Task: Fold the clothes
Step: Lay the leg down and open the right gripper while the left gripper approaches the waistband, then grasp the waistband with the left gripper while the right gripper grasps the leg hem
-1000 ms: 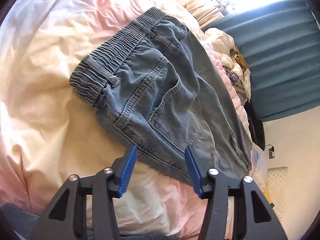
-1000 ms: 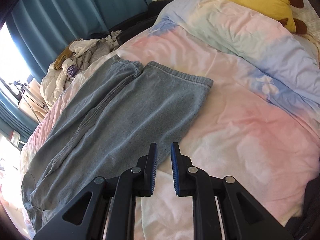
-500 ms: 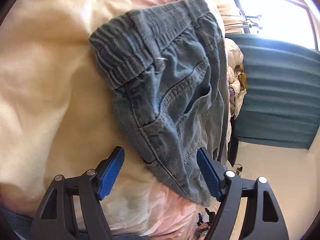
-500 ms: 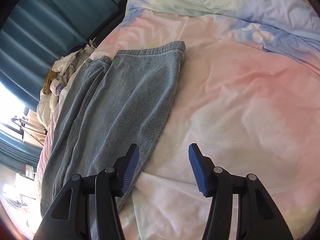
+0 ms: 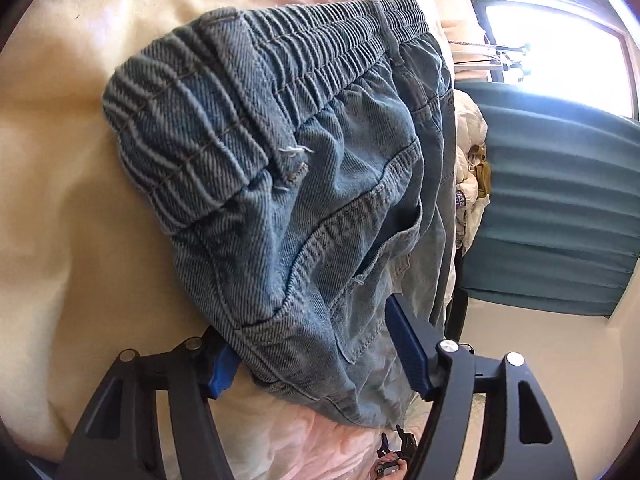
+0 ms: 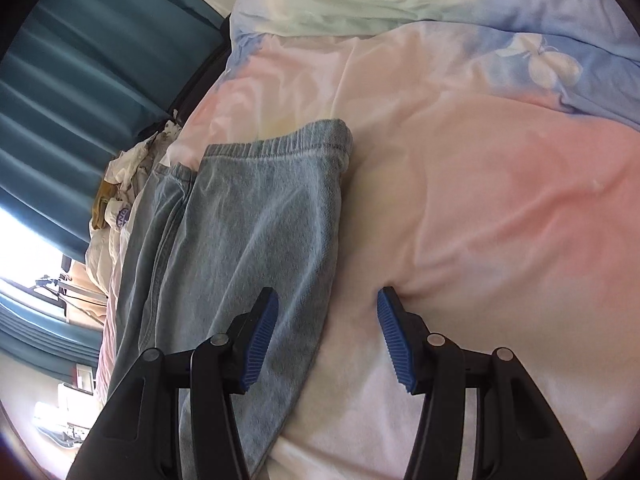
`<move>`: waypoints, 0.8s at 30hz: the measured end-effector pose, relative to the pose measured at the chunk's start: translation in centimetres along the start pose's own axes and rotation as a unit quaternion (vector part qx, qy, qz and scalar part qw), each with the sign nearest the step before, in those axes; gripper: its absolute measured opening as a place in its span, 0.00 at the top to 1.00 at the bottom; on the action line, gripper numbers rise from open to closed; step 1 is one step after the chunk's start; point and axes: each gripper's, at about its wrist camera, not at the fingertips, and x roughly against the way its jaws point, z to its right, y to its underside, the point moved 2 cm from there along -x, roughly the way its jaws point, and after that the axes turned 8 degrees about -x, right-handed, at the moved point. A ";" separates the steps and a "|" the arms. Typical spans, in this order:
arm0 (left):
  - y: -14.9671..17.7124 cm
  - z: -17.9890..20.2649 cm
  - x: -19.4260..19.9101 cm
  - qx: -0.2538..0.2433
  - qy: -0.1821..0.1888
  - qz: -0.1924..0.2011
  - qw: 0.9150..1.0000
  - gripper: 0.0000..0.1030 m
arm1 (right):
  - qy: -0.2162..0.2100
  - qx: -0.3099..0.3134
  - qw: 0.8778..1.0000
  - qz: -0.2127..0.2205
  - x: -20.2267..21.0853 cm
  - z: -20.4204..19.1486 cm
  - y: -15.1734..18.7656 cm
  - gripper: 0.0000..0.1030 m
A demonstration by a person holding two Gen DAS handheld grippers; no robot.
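now both grippers [image 5: 316, 344] [image 6: 326, 340] straddle the jeans' [image 5: 320, 200] edges, left closing.

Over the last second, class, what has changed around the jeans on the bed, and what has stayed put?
Both grippers came down onto the jeans. The left gripper now straddles the hip edge, jaws closing. The right gripper opened and straddles the leg edge. The jeans stayed flat on the duvet.
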 end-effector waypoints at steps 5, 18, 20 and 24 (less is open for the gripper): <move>-0.3 0.9 -0.9 0.009 -0.023 0.018 1.000 0.60 | 0.001 0.012 1.000 0.021 -1.2 -0.8 -1.6 0.51; -1.7 4.9 0.4 -0.058 0.047 0.068 0.995 0.88 | -0.044 0.045 0.994 0.091 5.2 -5.6 -2.9 0.97; -1.4 5.9 2.1 -0.090 0.075 0.094 0.989 0.89 | -0.065 0.051 0.992 0.100 7.2 -6.8 -2.9 0.98; -1.2 6.4 5.4 -0.106 0.119 0.130 0.979 0.89 | -0.093 0.065 0.987 0.116 10.5 -9.5 -2.9 0.98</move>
